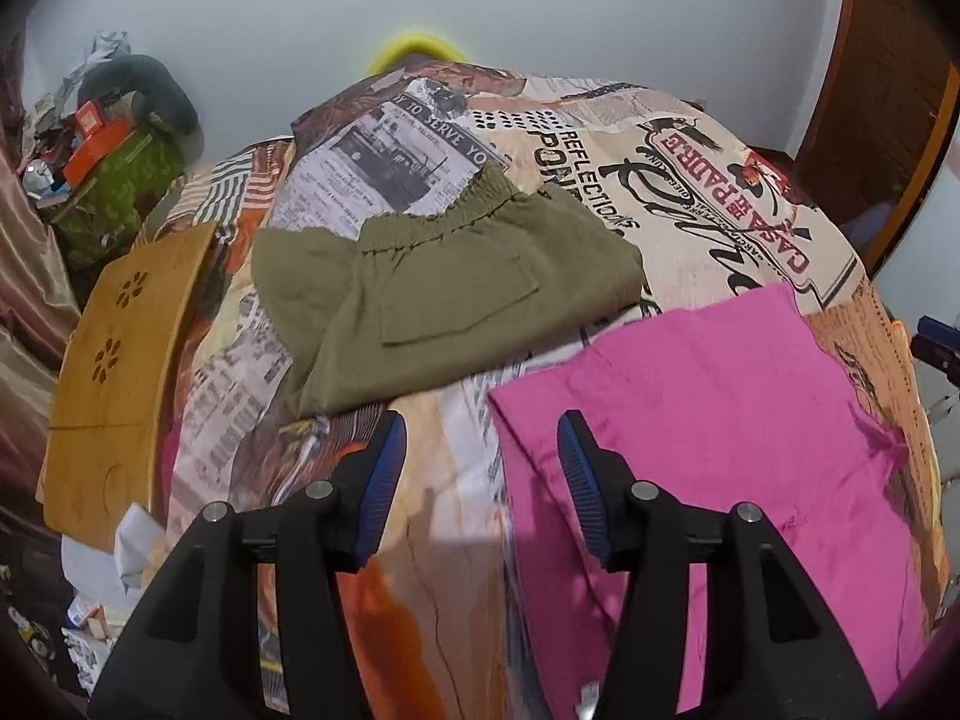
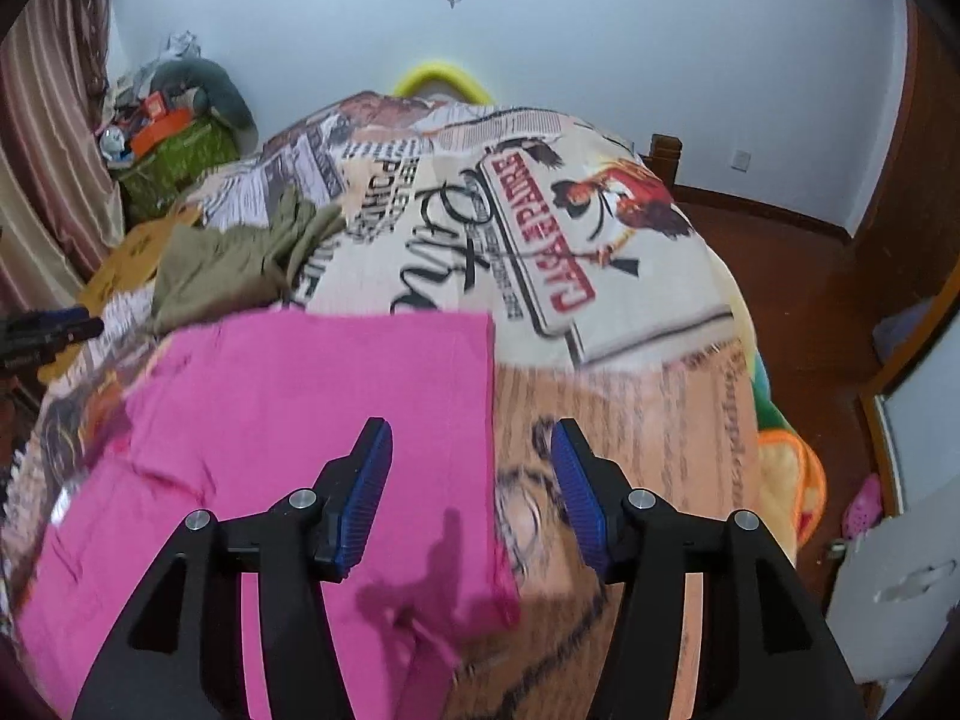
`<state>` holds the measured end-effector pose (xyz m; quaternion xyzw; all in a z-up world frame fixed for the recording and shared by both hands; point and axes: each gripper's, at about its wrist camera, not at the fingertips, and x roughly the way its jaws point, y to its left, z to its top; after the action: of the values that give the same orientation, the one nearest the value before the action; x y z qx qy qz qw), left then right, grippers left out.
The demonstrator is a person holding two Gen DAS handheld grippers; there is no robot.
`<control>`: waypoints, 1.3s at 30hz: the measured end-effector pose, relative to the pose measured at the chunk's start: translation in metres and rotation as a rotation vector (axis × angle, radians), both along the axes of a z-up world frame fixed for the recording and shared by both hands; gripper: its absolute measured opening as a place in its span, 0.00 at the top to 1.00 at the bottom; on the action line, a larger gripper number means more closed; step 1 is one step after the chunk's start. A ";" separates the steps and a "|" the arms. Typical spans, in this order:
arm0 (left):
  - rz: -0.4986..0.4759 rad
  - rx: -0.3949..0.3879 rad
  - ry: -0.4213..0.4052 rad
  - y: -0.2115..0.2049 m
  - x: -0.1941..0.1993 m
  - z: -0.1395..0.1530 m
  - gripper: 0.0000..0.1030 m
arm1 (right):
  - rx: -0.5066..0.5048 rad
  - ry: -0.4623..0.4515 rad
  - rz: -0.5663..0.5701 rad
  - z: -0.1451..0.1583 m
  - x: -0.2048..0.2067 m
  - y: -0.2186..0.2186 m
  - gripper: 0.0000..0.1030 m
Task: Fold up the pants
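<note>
Both my left gripper (image 1: 477, 438) and right gripper (image 2: 471, 447) hung with jaws apart, empty, above the pink pants (image 2: 288, 408); olive pants (image 1: 444, 288) lay farther left on the bedspread (image 2: 630, 396).

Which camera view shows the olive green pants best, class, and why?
The left wrist view: the olive green pants lie near the middle, with elastic waistband and a patch pocket clear. The right wrist view shows them only small and bunched at the left, behind the pink garment.
</note>
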<state>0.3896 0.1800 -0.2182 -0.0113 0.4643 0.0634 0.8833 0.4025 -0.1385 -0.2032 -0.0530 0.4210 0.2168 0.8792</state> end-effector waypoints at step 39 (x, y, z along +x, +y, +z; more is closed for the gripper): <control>-0.112 -0.010 0.101 -0.004 0.060 -0.094 0.90 | -0.020 0.057 0.136 -0.085 0.110 0.061 0.91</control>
<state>0.4496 0.1761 -0.3120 0.0135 0.5087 0.0122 0.8608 0.5123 -0.0778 -0.2879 -0.0838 0.4436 0.2733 0.8494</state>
